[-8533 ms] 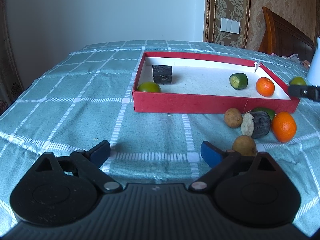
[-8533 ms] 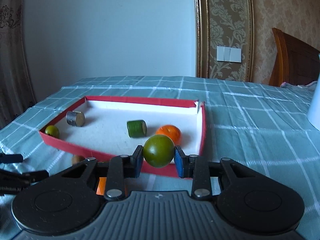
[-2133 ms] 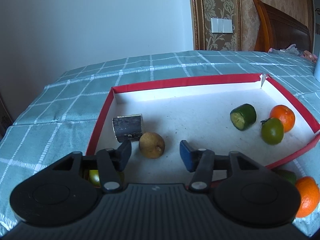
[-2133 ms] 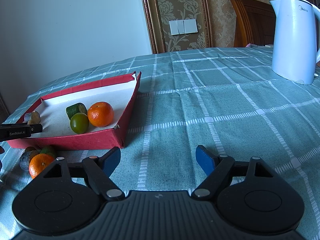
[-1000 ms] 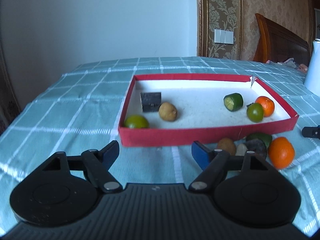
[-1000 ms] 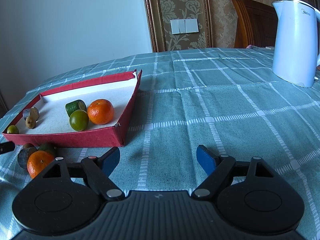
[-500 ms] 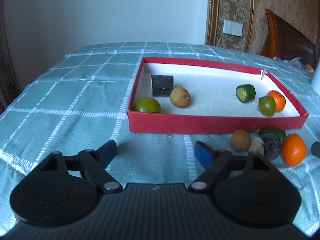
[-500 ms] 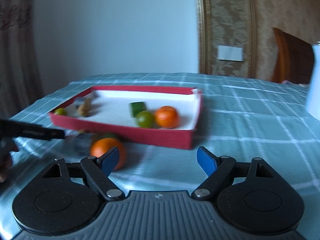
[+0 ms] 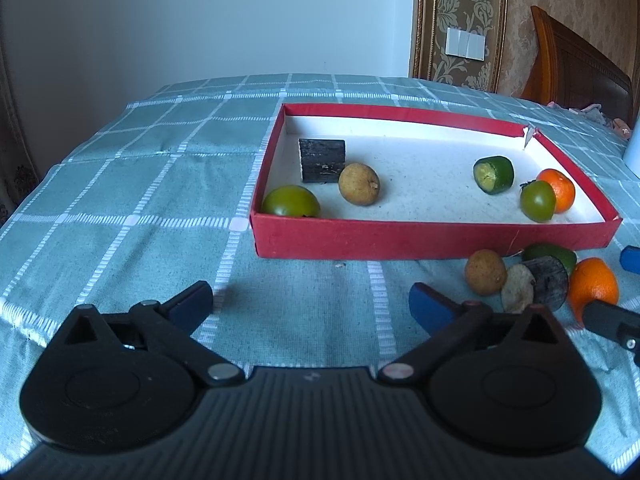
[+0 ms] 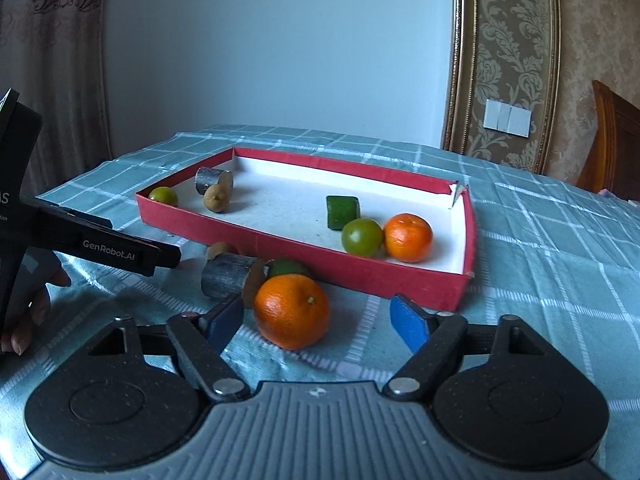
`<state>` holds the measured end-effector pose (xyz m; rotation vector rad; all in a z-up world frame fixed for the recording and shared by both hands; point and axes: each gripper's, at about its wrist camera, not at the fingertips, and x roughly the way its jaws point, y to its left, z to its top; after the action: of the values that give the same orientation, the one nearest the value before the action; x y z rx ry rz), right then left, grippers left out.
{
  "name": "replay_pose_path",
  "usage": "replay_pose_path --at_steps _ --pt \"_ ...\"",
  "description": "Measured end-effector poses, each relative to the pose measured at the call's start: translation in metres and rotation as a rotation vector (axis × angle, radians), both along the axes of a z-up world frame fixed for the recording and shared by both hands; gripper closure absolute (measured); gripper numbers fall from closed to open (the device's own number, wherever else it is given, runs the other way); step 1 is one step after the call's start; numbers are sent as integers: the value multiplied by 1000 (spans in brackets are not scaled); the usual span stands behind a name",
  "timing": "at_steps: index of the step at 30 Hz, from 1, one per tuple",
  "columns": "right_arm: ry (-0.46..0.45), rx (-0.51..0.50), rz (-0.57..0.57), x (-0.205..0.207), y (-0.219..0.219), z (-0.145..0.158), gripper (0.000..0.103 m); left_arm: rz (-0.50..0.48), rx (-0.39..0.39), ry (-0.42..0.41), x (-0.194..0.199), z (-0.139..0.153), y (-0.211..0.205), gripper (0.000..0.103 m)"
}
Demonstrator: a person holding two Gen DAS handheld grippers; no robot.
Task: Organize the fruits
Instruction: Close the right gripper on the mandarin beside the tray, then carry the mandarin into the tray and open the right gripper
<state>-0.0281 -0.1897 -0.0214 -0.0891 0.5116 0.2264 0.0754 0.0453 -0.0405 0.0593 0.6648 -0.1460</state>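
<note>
A: Where are the fruits at this moment?

B: Some are inside the red tray [image 9: 432, 238] on the table [image 9: 120, 200]. At its left end lie a green fruit [image 9: 291, 201], a brown fruit [image 9: 359, 183] and a dark cut piece [image 9: 322, 160]. At its right end are a green cut piece [image 9: 493, 174], a second green fruit [image 10: 362, 237] and an orange [image 10: 408, 237], the last two touching each other.

A: And outside the tray?

B: A small pile lies on the cloth just in front of the tray's near wall: a loose orange [image 10: 292, 311], a dark round log piece [image 10: 228, 276], a green fruit [image 10: 286, 268] behind them and a small brown fruit [image 9: 485, 272].

A: What does the right gripper do?

B: The right gripper [image 10: 318, 322] is low over the table, and the loose orange lies between its jaws. The jaws have just been closing a little, but the pads do not press the orange; it rests on the cloth, nearer to the left pad.

A: And the left gripper?

B: The left gripper [image 9: 312, 304] hovers over bare cloth before the tray. Its jaws have just been opening, they stand wide apart and nothing is between them. In the right wrist view a hand [image 10: 28, 312] holds it at the left edge.
</note>
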Motion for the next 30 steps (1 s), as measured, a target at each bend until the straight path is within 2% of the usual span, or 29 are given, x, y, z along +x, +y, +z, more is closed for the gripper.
replay_pose_path --at_steps 4,12,21,30 --pt "37 -10 11 8 5 -3 41 0 0 0 0 0 0 0" --pt "58 -28 9 14 11 -5 42 0 0 0 0 0 0 0" --pt "75 -13 38 15 14 -6 60 0 0 0 0 0 0 0" --pt "40 -10 3 10 8 -3 61 0 0 0 0 0 0 0"
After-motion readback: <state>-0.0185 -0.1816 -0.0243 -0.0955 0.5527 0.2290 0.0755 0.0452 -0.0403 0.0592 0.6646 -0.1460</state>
